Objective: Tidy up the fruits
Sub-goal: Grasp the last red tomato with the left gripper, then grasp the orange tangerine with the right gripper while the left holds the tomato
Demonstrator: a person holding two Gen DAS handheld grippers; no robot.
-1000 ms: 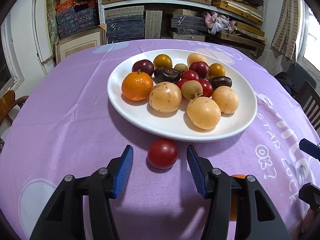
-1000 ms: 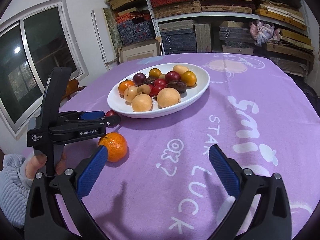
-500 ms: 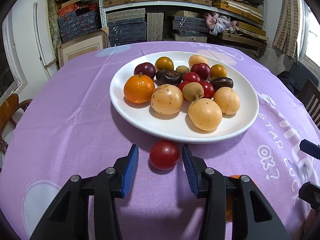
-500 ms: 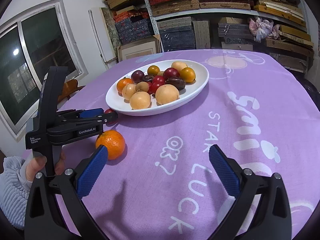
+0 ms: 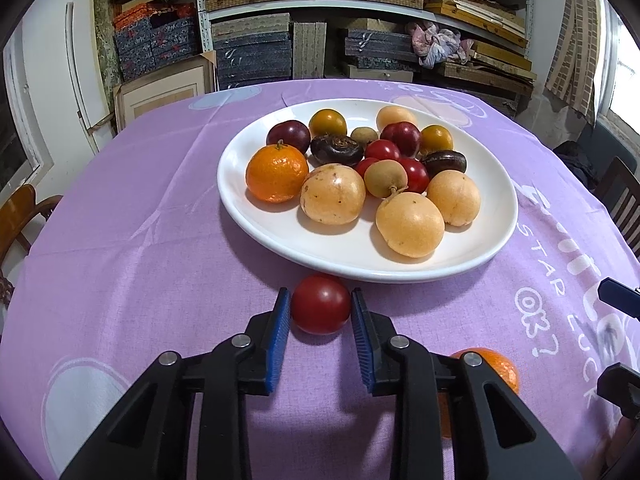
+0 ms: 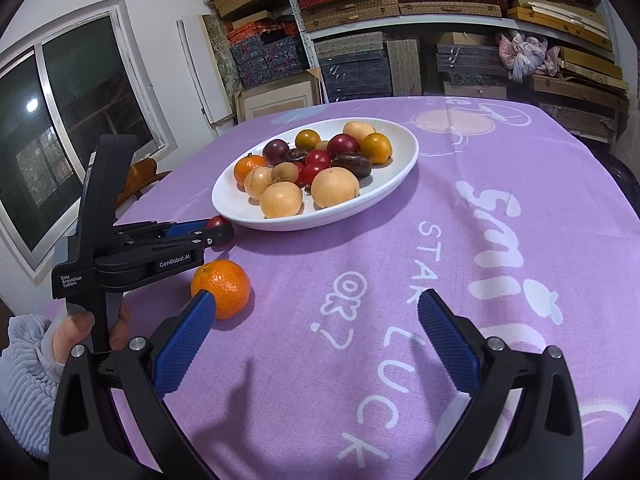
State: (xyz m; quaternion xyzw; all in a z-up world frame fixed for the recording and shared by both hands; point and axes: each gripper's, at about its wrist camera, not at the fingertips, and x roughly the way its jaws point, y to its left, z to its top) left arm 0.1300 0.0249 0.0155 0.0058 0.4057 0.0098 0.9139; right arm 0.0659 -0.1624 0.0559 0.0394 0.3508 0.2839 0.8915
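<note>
A small red tomato (image 5: 321, 309) lies on the purple cloth just in front of the white plate (image 5: 256, 216). My left gripper (image 5: 320, 312) is closing on it, and its blue pads touch both sides of the fruit. From the right wrist view, the tomato (image 6: 218, 222) peeks out at the left gripper's (image 6: 218, 232) tip. A loose mandarin (image 6: 222, 288) rests on the cloth beside the left fingertip of my right gripper (image 6: 316, 300), which is open and holds nothing. The plate (image 6: 248, 220) carries several fruits: a mandarin (image 5: 277, 172), pale yellow round ones, red tomatoes and dark plums.
The round table wears a purple cloth (image 6: 440, 240) with white lettering. Shelves of boxes (image 5: 320, 20) fill the far wall. A wooden chair (image 5: 20, 216) stands at the left and another chair (image 5: 624, 196) at the right. A hand in a grey sleeve (image 6: 24, 360) holds the left gripper.
The left gripper's jaws have narrowed from wide apart to touching the red tomato on both sides. The right gripper, the loose mandarin and the plate have not moved.
</note>
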